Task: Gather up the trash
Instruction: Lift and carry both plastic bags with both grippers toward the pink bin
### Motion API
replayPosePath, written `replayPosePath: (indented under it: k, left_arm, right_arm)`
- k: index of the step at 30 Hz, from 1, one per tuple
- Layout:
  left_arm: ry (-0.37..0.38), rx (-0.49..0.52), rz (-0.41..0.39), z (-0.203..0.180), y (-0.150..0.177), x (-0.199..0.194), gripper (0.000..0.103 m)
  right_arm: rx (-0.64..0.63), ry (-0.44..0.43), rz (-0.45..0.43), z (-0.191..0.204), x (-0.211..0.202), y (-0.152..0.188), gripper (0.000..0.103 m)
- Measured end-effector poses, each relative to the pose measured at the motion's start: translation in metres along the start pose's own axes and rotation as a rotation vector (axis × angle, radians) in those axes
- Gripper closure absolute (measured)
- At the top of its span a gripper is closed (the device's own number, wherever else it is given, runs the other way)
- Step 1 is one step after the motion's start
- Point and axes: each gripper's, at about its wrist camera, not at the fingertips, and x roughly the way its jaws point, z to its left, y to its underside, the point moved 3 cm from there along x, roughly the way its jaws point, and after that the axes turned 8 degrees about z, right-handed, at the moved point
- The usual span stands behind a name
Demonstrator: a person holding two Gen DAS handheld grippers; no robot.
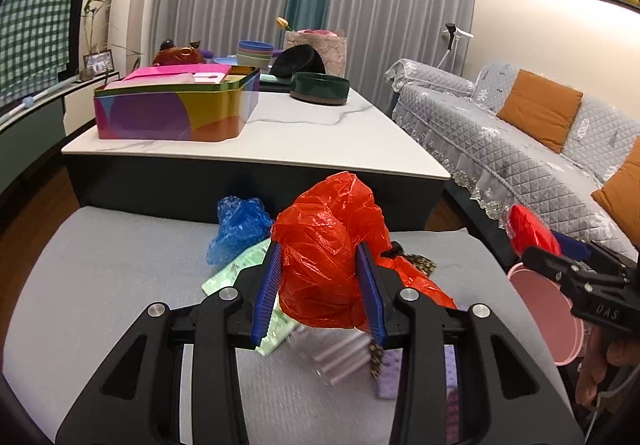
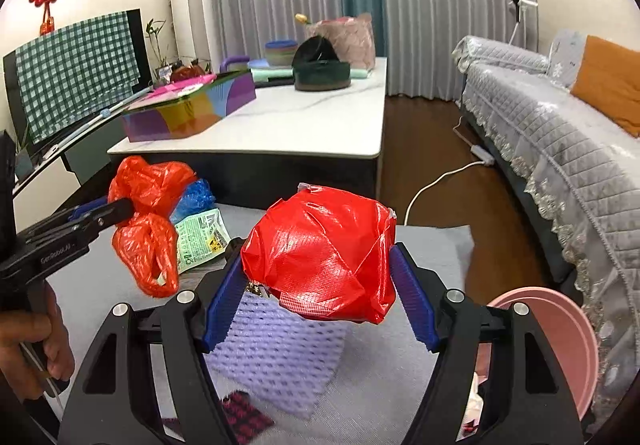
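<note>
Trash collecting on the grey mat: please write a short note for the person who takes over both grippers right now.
Left gripper: jaws shut on a crumpled orange-red plastic bag, lifted off the grey mat.
Right gripper: jaws shut on a red wrapped bundle, also off the mat.
Pink bin: at the right edge of the mat, beside the sofa; some scraps seem to lie in it already.
Left on the mat: blue plastic bag, green printed wrapper, purple foam net, a dark red patterned scrap.
Next, probably: drop both held pieces into the bin, then return for the rest.
</note>
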Motion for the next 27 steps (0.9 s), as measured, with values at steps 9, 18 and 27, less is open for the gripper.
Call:
replayPosePath:
  k: [9, 18, 27]
  left_arm:
    - [0.011, 0.01, -0.015, -0.024, 0.022, -0.029, 0.065]
    - [0.017, 0.025, -0.011, -0.048, 0.035, -0.038, 0.065]
    - [0.041, 0.063, -0.017, -0.078, 0.037, -0.038, 0.065]
  right_arm:
    - [0.014, 0.032, -0.067, -0.017, -0.051, 0.006, 0.033]
    - [0.047, 0.068, -0.133, -0.045, -0.096, 0.012, 0.033]
    - [0.089, 0.127, -0.158, -0.083, -0.121, 0.019, 0.033]
